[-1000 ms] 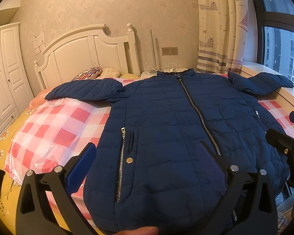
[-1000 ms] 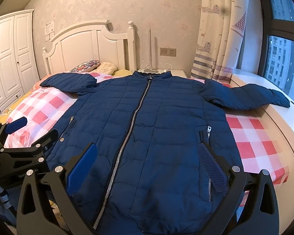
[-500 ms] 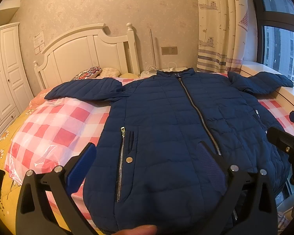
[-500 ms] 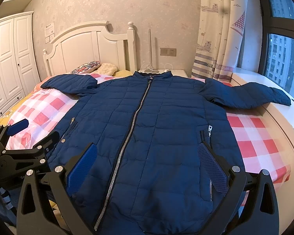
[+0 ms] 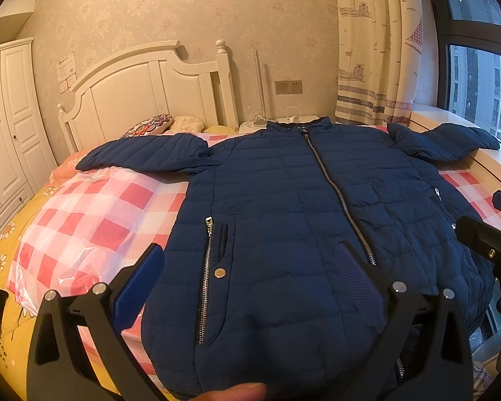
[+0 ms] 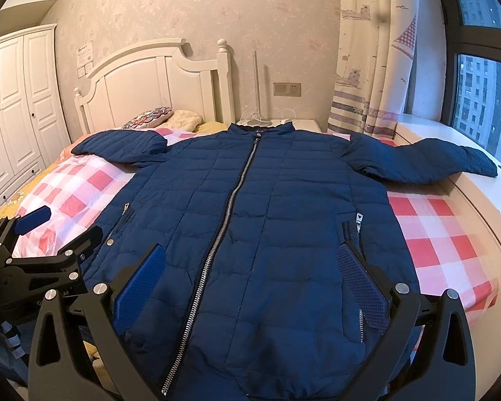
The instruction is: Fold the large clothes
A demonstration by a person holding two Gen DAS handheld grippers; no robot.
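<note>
The navy jacket (image 6: 267, 227) lies zipped and flat on the bed (image 6: 444, 234), sleeves spread — no fold made yet. Both the left gripper (image 5: 250, 280) and right gripper (image 6: 250, 277) hover over the hem, fingers wide apart, holding nothing — all the folding remains

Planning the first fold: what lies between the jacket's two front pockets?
Only quilted front and the closed zipper running down the middle of the jacket; nothing rests on it. The right wrist view shows this best.
</note>
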